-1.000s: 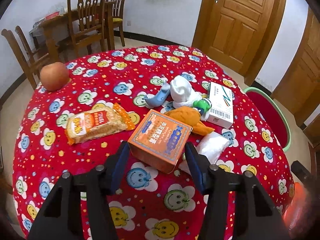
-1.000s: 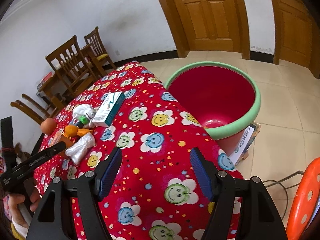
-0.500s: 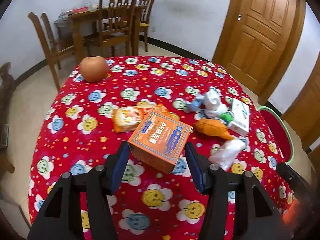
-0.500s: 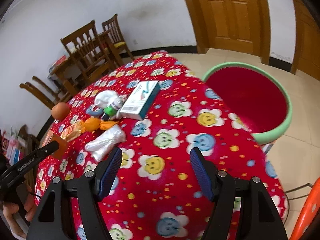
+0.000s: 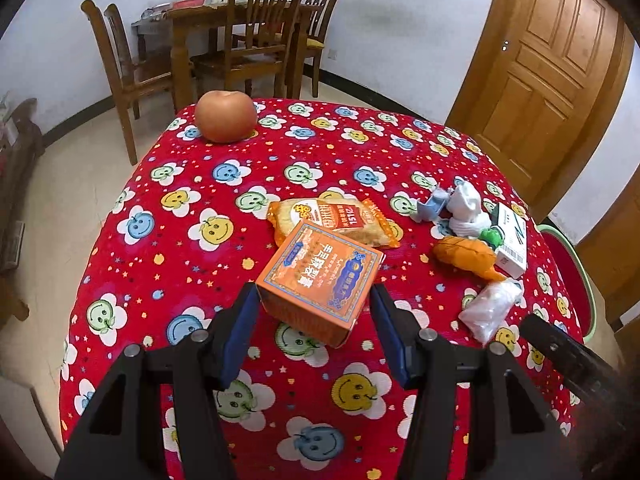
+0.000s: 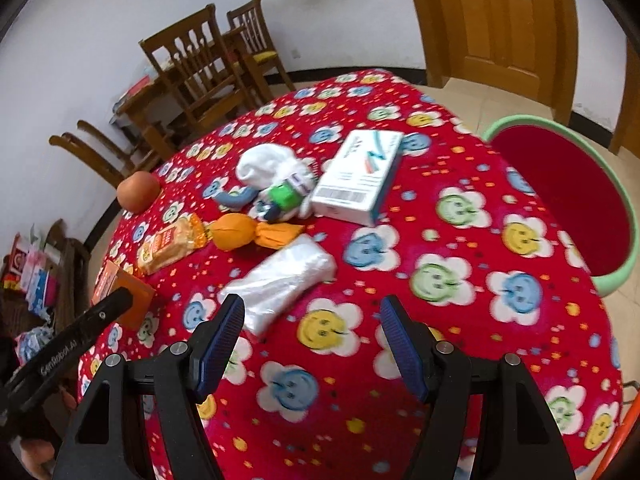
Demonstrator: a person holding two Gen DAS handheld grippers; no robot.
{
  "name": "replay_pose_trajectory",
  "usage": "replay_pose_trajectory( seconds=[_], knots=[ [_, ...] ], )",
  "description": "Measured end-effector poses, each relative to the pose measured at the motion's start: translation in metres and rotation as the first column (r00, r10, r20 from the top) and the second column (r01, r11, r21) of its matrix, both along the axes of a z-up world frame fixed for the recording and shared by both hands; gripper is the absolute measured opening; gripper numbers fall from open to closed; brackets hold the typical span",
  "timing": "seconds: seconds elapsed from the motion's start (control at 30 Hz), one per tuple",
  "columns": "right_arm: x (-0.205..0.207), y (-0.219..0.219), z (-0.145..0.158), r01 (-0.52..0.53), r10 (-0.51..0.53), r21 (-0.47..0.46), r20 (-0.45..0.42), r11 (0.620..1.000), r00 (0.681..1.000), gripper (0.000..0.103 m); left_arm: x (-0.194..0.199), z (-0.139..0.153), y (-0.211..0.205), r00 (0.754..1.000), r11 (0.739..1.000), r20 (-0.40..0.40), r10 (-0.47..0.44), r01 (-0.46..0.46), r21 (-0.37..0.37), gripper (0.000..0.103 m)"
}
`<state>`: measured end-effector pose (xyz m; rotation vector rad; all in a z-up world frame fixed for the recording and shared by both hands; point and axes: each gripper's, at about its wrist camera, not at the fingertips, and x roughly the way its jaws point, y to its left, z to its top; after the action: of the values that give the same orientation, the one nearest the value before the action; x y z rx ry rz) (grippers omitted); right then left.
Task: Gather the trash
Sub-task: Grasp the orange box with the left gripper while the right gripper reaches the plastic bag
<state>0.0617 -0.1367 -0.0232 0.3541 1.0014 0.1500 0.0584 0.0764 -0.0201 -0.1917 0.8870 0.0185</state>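
Your left gripper (image 5: 316,316) fingers pinch the orange cardboard box (image 5: 320,280), now lifted off the bench (image 5: 160,264); right gripper (image 6: 312,344) fingers spread, swung toward the clear plastic bag (image 6: 280,280); red bin (image 6: 568,196) beside bench awaits.

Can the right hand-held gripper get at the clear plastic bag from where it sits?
Probably yes. The right hand-held gripper is open and empty, and the clear plastic bag lies just ahead of its left finger with only bare tablecloth between; it needs a slight leftward shift.
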Motion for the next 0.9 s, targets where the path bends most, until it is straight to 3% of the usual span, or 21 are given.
replay_pose_trajectory(
  seconds=[0.47,0.57,0.63,0.9],
  knots=[
    [0.021,0.020,-0.015,-0.007,0.009,0.041,-0.034,0.999,0.999,0.071,0.004,-0.010,0.007,1.000,1.000,-0.019,0.007,-0.008,-0.027,0.057],
    [0.023,0.020,-0.016,-0.005,0.006,0.033,-0.026,0.999,1.000,0.060,0.005,-0.011,0.007,1.000,1.000,-0.022,0.006,-0.007,-0.030,0.057],
    [0.024,0.021,-0.017,-0.011,0.012,0.028,-0.019,1.000,1.000,0.045,0.005,-0.011,0.006,1.000,1.000,-0.022,0.006,-0.007,-0.029,0.057],
    [0.018,0.015,-0.018,-0.036,0.037,0.050,-0.010,0.998,0.999,0.033,0.002,-0.008,0.004,1.000,0.999,-0.018,0.005,-0.006,-0.033,0.057]
  ],
)
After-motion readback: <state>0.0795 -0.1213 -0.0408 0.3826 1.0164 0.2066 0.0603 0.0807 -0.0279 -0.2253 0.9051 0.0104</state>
